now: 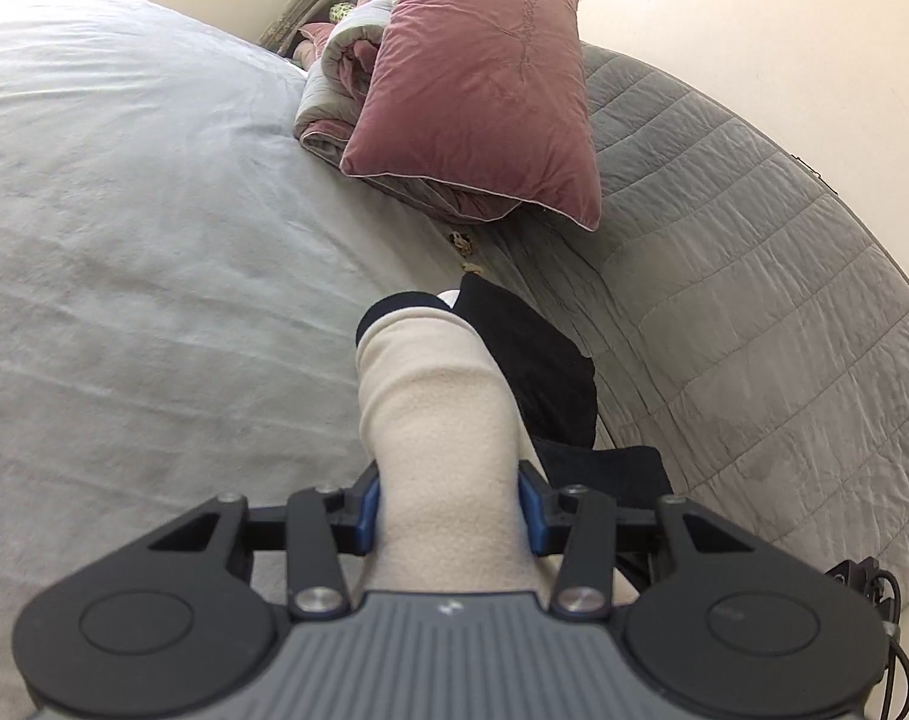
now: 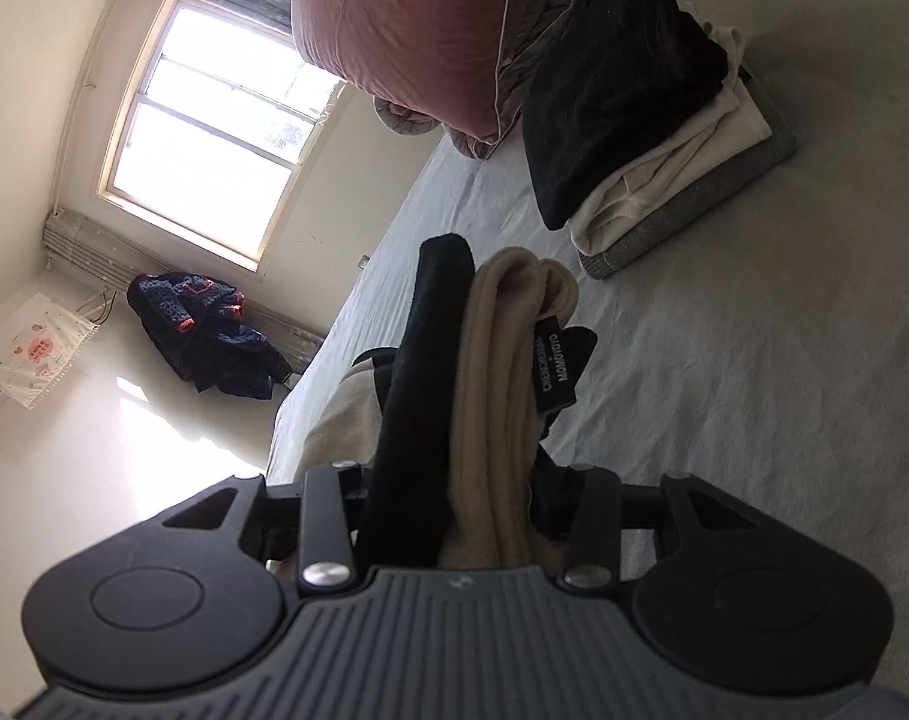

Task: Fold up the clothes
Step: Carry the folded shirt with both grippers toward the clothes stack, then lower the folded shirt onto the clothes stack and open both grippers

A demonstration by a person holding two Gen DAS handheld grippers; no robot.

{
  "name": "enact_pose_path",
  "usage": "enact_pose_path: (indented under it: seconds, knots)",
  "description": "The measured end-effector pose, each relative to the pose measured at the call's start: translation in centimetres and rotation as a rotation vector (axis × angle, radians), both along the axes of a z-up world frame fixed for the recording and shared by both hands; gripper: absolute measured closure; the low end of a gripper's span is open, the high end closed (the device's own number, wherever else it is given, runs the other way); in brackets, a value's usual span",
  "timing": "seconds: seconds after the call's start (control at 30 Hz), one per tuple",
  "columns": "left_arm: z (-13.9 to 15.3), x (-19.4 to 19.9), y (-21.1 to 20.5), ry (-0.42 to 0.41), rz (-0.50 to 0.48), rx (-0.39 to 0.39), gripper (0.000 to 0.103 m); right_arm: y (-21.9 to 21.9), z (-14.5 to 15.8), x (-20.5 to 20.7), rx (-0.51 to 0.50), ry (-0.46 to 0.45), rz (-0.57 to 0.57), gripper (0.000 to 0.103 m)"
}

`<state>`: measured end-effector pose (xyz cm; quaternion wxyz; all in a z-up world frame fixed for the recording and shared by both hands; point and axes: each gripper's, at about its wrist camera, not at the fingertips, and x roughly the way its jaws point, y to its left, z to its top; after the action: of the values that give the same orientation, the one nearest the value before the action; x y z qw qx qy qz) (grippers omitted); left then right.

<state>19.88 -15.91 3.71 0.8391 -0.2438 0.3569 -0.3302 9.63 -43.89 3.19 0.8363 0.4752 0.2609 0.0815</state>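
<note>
where the left gripper (image 1: 448,510) reaches over the bed (image 1: 124,240), its blue pads (image 1: 367,507) press on either side of a thick cream fold of a garment (image 1: 436,420), so the jaws stand about half wide and clamped on the cloth. the cream fabric has a dark trim at its far end, and a black part of the same garment hangs beside it on the right, above the grey quilted cover (image 1: 724,300). the right gripper (image 2: 454,504) is likewise partly closed and gripping a bunch of cloth, a black roll on the left and cream folds (image 2: 502,390) on the right, with a small black label (image 2: 553,369) sticking out; its pads are hidden by the fabric. on the pale sheet beyond the right gripper sits a pile of folded clothes (image 2: 664,150), black on top, cream beneath, grey at the bottom. a pink pillow (image 1: 478,84) leans on a rolled quilt (image 1: 334,90) at the head of the bed. a dark jacket (image 2: 202,330) lies on the floor below the window (image 2: 214,138).
</note>
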Motion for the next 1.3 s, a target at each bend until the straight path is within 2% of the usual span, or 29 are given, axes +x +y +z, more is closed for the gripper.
enact_pose_path:
  seconds: [0.3, 0.5, 0.63, 0.77, 0.87, 0.9, 0.97, 1.03, 1.1, 1.2, 1.23, 1.27, 1.3]
  knots:
    - [2.1, 6.4, -8.1, -0.071, -0.039, -0.069, 0.058, -6.4, 3.3, 4.9, -0.074, -0.097, -0.109, 0.058]
    - [2.8, 10.9, -13.3, -0.132, -0.064, -0.094, 0.058, -11.1, 3.4, 8.6, -0.035, -0.148, -0.189, 0.058]
    - [1.9, 13.6, -16.0, -0.169, -0.077, -0.095, 0.058, -14.0, 2.5, 10.9, -0.035, -0.188, -0.232, 0.058]
    - [-1.1, 16.0, -17.6, -0.154, -0.081, -0.087, 0.057, -16.1, -0.3, 13.4, -0.032, -0.191, -0.247, 0.058]
    - [-4.1, 16.9, -18.0, -0.132, -0.061, -0.064, 0.044, -16.5, -2.7, 14.0, -0.052, -0.175, -0.266, 0.055]
    - [-4.8, 17.0, -18.0, -0.131, -0.055, -0.065, 0.037, -16.4, -3.6, 14.0, -0.063, -0.189, -0.275, 0.051]
    - [-5.1, 16.8, -17.5, -0.146, -0.050, -0.089, 0.032, -16.2, -4.7, 13.5, -0.087, -0.253, -0.286, 0.040]
    - [-4.5, 16.3, -17.0, -0.204, -0.019, -0.063, 0.027, -16.1, -5.2, 12.6, -0.105, -0.317, -0.309, 0.018]
    - [-3.4, 15.6, -16.6, -0.288, 0.024, -0.014, 0.024, -16.2, -5.5, 11.5, -0.135, -0.369, -0.346, 0.012]
    - [-1.4, 14.6, -16.7, -0.465, 0.085, 0.074, 0.025, -17.0, -4.2, 10.4, -0.178, -0.400, -0.405, 0.012]
    - [-0.7, 14.4, -17.0, -0.516, 0.094, 0.100, 0.027, -17.1, -3.3, 9.9, -0.207, -0.437, -0.425, 0.013]
    - [-0.1, 14.4, -17.5, -0.552, 0.087, 0.113, 0.031, -17.2, -2.4, 9.3, -0.240, -0.480, -0.444, 0.018]
    - [0.3, 14.3, -18.0, -0.583, 0.069, 0.121, 0.037, -17.0, -1.4, 8.9, -0.296, -0.501, -0.448, 0.030]
